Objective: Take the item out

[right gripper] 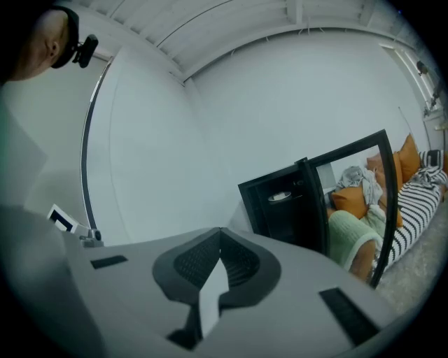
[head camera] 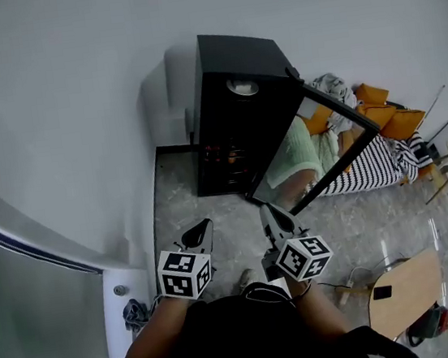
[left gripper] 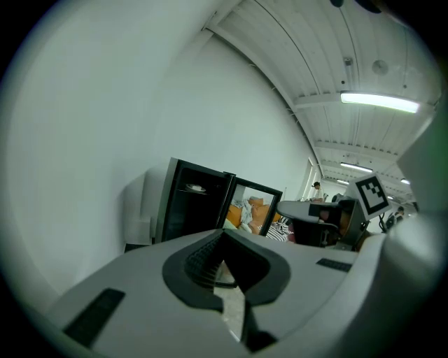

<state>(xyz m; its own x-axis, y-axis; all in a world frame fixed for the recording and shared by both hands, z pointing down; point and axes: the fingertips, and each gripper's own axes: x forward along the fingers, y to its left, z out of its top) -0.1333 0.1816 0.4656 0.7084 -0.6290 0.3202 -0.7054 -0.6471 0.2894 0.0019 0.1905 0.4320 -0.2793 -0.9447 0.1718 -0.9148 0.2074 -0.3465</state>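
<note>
A black cabinet (head camera: 235, 107) stands against the white wall with its glass door (head camera: 312, 148) swung open to the right. A white dish (head camera: 242, 87) lies on its upper shelf, and shows again as the dish (left gripper: 196, 188) and the dish (right gripper: 280, 196) in the two gripper views. My left gripper (head camera: 202, 226) and right gripper (head camera: 267, 211) hover side by side over the floor, well short of the cabinet. Both point toward it. Each is shut with nothing held: left gripper (left gripper: 224, 235), right gripper (right gripper: 220, 231).
The open door (right gripper: 357, 203) juts into the space right of the cabinet opening. A striped cloth (head camera: 374, 166) and orange cushions (head camera: 387, 112) lie behind it. A wooden table (head camera: 402, 290) stands at lower right, with cables on the marble floor (head camera: 211, 208).
</note>
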